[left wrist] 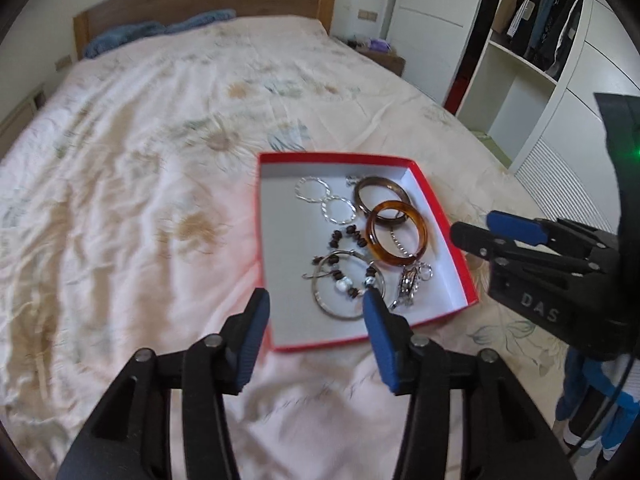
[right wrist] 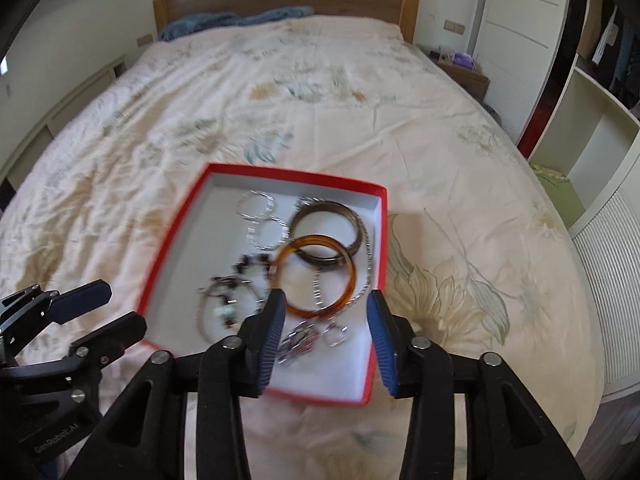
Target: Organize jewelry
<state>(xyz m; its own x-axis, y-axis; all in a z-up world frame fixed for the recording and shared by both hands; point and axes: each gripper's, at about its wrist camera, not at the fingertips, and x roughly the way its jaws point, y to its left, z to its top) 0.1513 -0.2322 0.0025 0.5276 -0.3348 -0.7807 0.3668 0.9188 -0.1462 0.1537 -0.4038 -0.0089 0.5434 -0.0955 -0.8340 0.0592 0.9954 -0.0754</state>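
We hold both grippers wide, empty; amber bangle (right wrist: pixel 317 276) lies just ahead of the right gripper (right wrist: pixel 327 316) — nearer than the left gripper (left wrist: pixel 316 308) — inside the red box (right wrist: pixel 176 256).

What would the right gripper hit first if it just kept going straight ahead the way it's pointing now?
Most likely the amber bangle: it lies right between the open fingers of the right gripper in the red box. Depth is hard to judge, so the small silver pieces nearer the camera could come first.
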